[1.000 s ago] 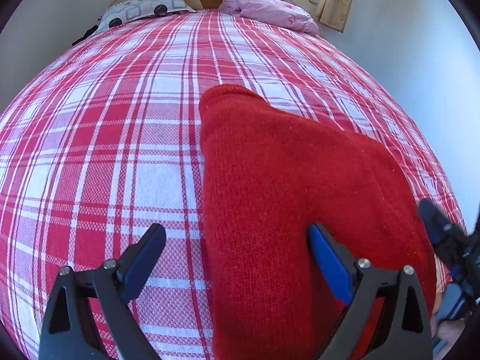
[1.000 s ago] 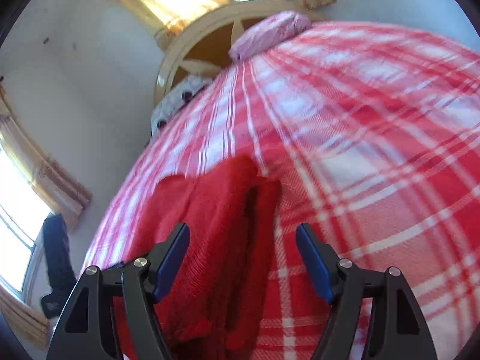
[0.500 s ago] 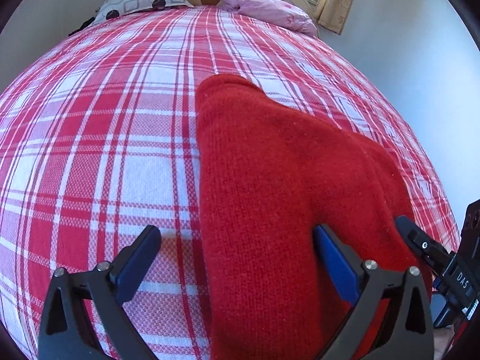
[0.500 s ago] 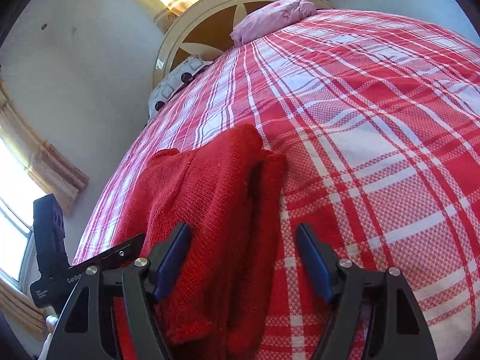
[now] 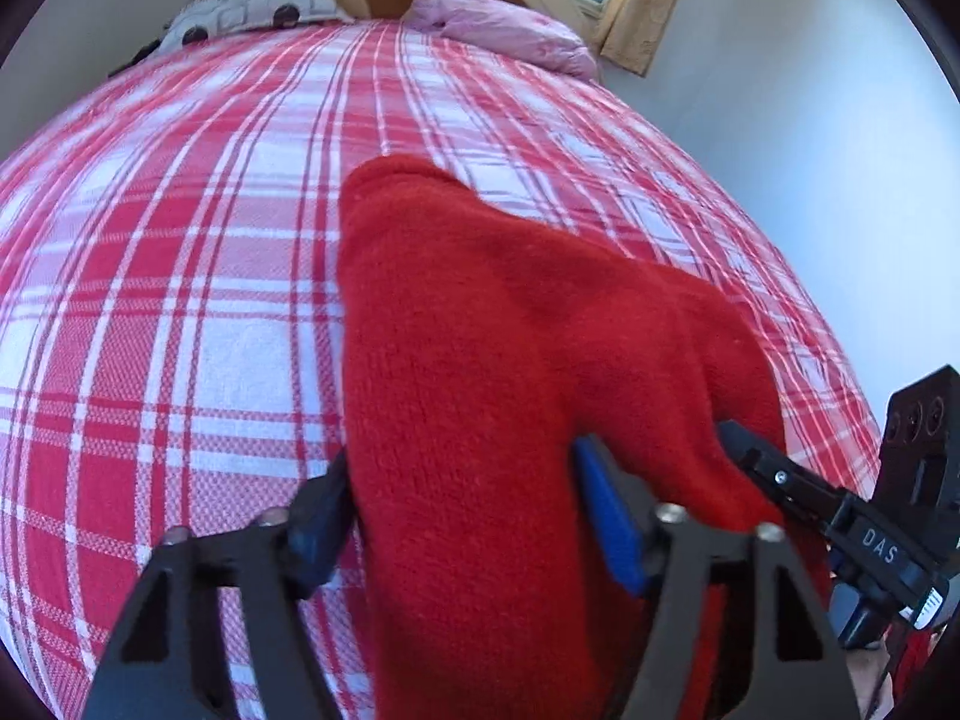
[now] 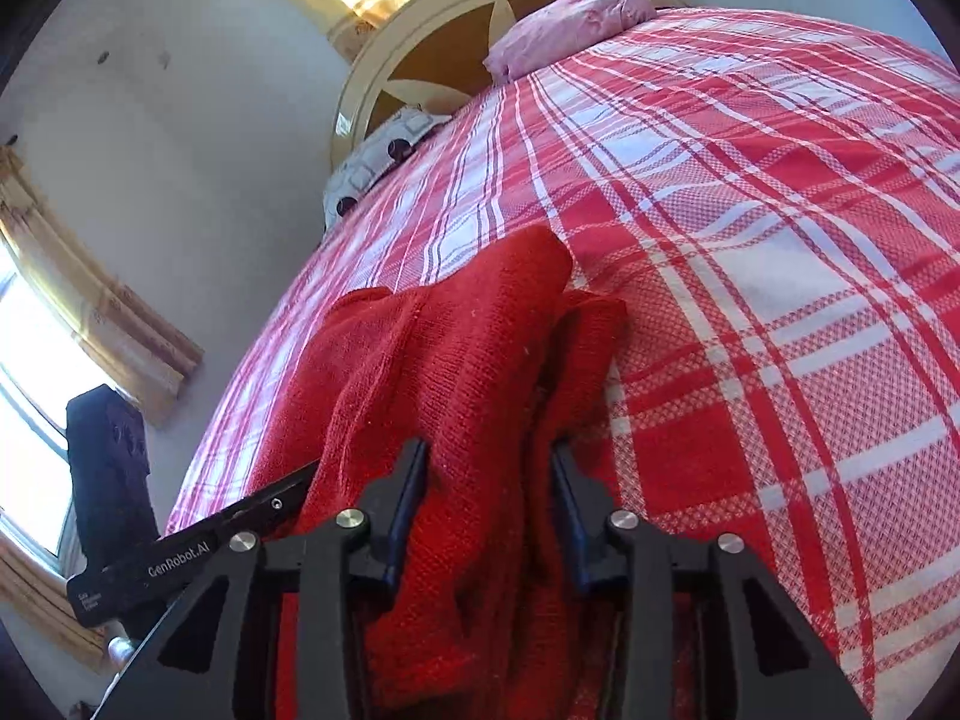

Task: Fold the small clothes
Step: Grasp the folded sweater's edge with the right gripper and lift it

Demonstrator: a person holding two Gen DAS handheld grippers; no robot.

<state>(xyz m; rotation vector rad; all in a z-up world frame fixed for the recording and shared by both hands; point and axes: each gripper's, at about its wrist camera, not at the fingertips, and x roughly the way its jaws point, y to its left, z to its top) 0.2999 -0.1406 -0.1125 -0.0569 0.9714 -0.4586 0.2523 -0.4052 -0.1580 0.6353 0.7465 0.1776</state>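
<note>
A red knit garment lies partly folded on the red and white plaid bed; it also shows in the right wrist view. My left gripper is shut on the garment's near edge, with cloth bunched between its blue pads. My right gripper is shut on the garment's other near corner, with folds of cloth between the pads. The right gripper's body shows at the right of the left wrist view. The left gripper's body shows at the left of the right wrist view.
The plaid bedspread covers the whole bed. A grey patterned pillow and a pink pillow lie by the wooden headboard. White walls and curtained windows stand close to the bed.
Both grippers have closed from wide open onto the garment's near edge. The cloth now bunches up between the pads.
</note>
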